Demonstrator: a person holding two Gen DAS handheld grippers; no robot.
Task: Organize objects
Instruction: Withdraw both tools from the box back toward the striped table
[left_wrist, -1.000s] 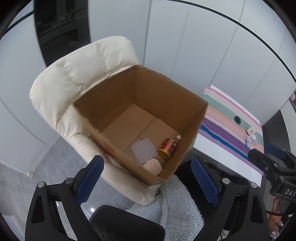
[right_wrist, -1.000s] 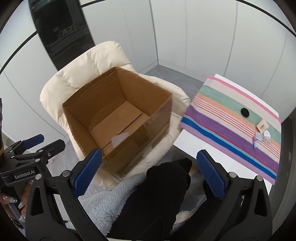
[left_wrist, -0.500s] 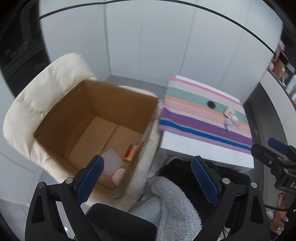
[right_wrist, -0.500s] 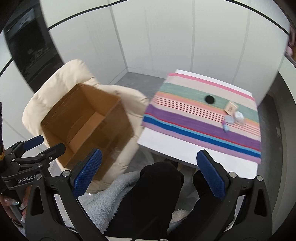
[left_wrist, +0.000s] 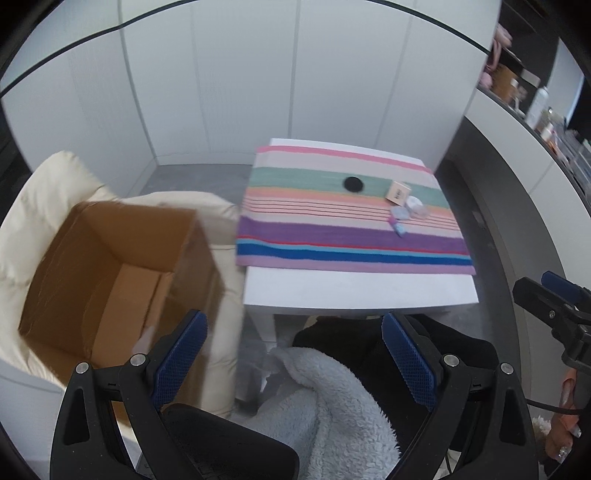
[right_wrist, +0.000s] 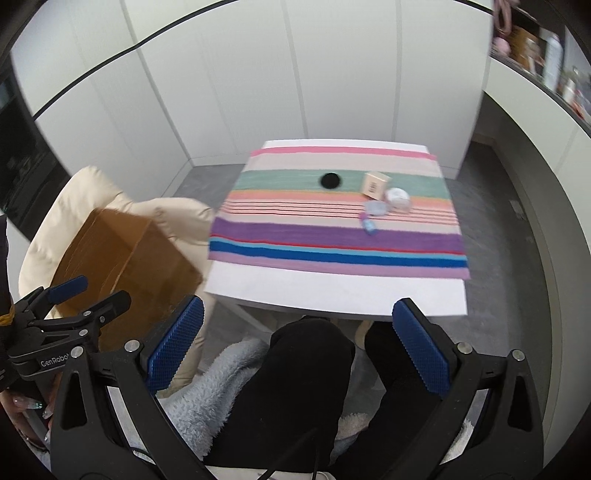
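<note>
Left gripper (left_wrist: 291, 354): jaws wide, empty, above lap.
Right gripper (right_wrist: 299, 343): jaws wide, empty.
Table (right_wrist: 332, 291): bare near edge.
Box (left_wrist: 110, 266): open-topped, just left.

A white square table (right_wrist: 332, 299) carries a towel (right_wrist: 332, 236) striped pink, beige, teal, peach, purple and blue. On its teal band lies a black round disc (right_wrist: 330, 180). Left stands a plain brown cardboard box (left_wrist: 110, 273) on a cream padded chair (left_wrist: 48, 184).

**Right wrist: table ahead, jaws wide and empty**

Right gripper (right_wrist: 295, 347) spread, nothing between pads. Striped cloth (right_wrist: 332, 236) on white table (right_wrist: 332, 295) carries black disc (right_wrist: 330, 180), small box (right_wrist: 375, 184), round jars (right_wrist: 397, 198). Cardboard box (right_wrist: 122, 266) on cream chair (right_wrist: 92, 195). Left gripper (right_wrist: 74, 306) at frame left.
</note>
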